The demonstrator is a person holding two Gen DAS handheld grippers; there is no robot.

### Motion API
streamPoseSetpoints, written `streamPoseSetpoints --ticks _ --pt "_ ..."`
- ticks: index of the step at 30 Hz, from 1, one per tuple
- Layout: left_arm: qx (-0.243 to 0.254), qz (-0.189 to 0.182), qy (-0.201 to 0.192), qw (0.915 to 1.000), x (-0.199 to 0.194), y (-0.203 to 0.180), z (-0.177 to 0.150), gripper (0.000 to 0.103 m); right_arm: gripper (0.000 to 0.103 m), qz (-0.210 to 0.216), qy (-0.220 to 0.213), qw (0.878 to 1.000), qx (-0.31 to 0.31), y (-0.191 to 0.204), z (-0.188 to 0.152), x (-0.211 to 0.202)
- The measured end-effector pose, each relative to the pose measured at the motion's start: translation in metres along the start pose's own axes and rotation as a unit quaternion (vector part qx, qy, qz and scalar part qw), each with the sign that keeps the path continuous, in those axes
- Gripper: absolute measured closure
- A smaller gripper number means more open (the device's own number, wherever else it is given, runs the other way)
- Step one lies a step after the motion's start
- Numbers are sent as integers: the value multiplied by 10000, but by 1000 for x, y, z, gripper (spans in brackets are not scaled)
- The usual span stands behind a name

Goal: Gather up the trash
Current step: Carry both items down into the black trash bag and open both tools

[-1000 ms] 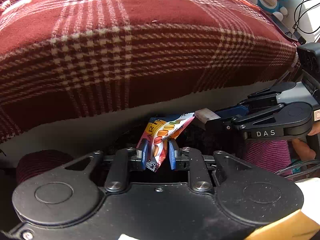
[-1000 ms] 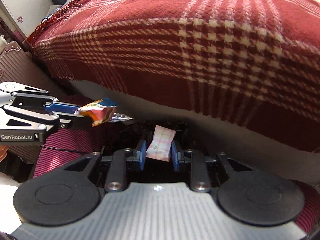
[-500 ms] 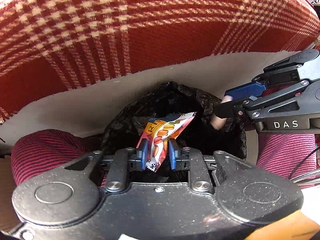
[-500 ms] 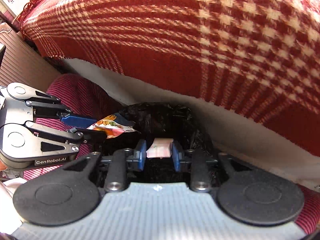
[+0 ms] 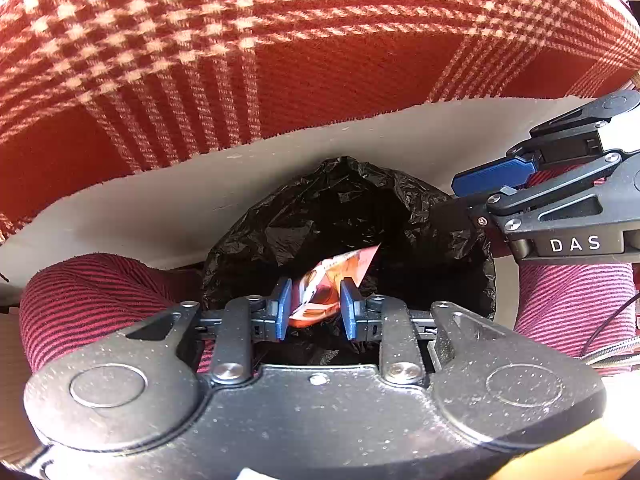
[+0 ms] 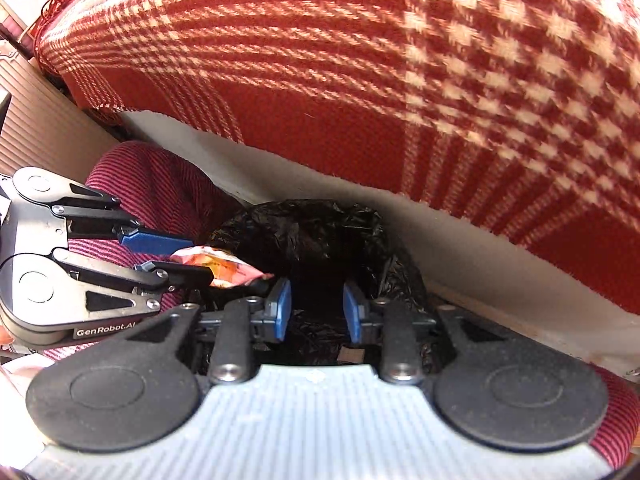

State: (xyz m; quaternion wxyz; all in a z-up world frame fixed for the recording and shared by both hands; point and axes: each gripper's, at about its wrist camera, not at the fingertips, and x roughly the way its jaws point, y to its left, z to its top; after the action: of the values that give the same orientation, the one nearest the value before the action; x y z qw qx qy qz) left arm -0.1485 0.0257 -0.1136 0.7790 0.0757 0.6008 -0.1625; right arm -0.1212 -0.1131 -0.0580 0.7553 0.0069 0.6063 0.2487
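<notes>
Right gripper has dropped its paper scrap; fingers apart, empty over the bin bag. Left gripper fingers have loosened around the snack wrapper. It looks light, crinkly and slippery; pinch it mid-body.

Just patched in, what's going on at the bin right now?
A person seated at a blanket-covered table holds both tools over a bin lined with a crinkled black plastic bag. The left tool has its blue fingers spread, with an orange-and-white snack wrapper loose between them above the bag's mouth. The right tool is open and empty, also above the bag. The red-and-cream plaid blanket hangs just behind.
</notes>
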Motion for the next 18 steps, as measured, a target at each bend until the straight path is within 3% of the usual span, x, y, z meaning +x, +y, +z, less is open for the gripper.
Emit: streamPoseSetpoints --ticks 5,18 --pt "44 42 -27 10000 -3 -3 0 67 58 6 -7 10000 -9 0 0 0" --pt "154 139 -191 9996 -13 -6 3 55 48 39 -57 10000 -46 3 -3 -8"
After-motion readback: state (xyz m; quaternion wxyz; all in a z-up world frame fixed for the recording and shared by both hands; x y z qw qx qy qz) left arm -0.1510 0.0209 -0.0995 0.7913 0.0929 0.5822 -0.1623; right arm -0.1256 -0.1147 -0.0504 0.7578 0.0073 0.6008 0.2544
